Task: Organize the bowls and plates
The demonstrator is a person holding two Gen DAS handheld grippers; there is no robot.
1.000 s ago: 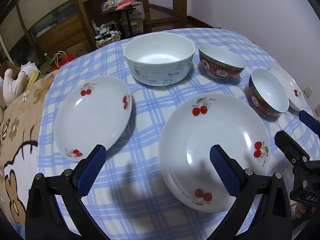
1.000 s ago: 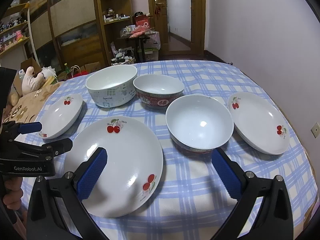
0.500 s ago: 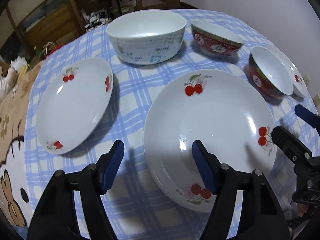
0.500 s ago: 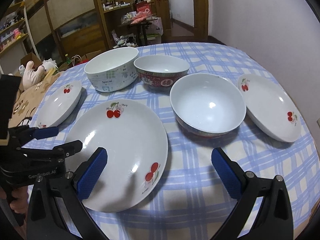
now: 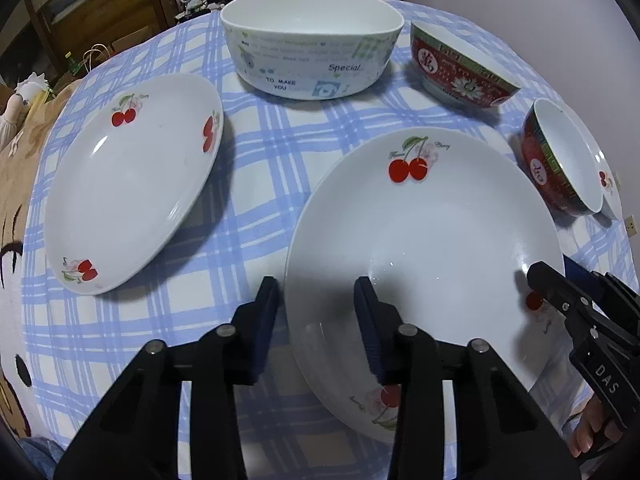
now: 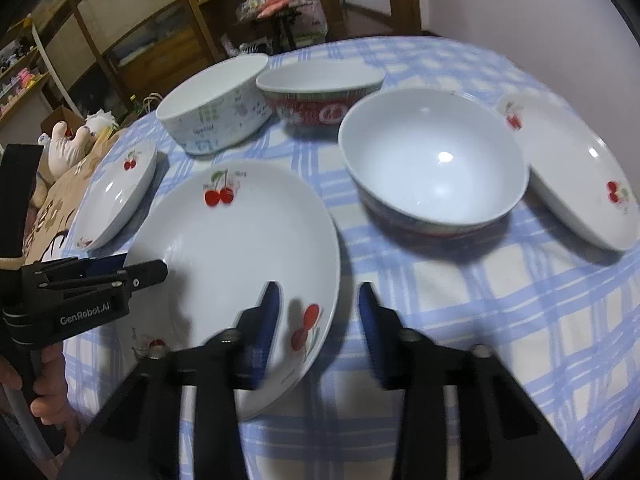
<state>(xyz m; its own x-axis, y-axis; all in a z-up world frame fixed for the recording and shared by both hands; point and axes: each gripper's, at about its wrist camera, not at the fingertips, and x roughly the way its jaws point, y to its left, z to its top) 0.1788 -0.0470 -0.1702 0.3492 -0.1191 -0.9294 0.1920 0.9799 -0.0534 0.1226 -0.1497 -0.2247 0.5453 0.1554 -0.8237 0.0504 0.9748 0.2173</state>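
A large white cherry plate [image 5: 432, 240] lies on the checked tablecloth [image 5: 260, 184]; it also shows in the right wrist view [image 6: 240, 248]. My left gripper [image 5: 316, 316] straddles its left rim, jaws narrowed but apart, one finger inside the plate and one outside. My right gripper [image 6: 316, 320] straddles its right rim the same way, jaws narrowed and apart. A smaller cherry plate [image 5: 132, 180] lies to the left. Another cherry plate [image 6: 576, 176] lies at the far right. A white printed bowl [image 5: 312, 40] and two red patterned bowls [image 5: 460, 68] [image 6: 432, 164] stand behind.
A brown patterned cloth [image 5: 16, 184] and a plush toy [image 6: 72, 140] lie past the table's left edge. Wooden shelves [image 6: 140, 32] and clutter stand behind. A white wall [image 6: 520, 0] is at the right.
Both grippers moved down and forward to the large plate's opposite rims. Both sets of jaws narrowed from wide open to a small gap around the rim.
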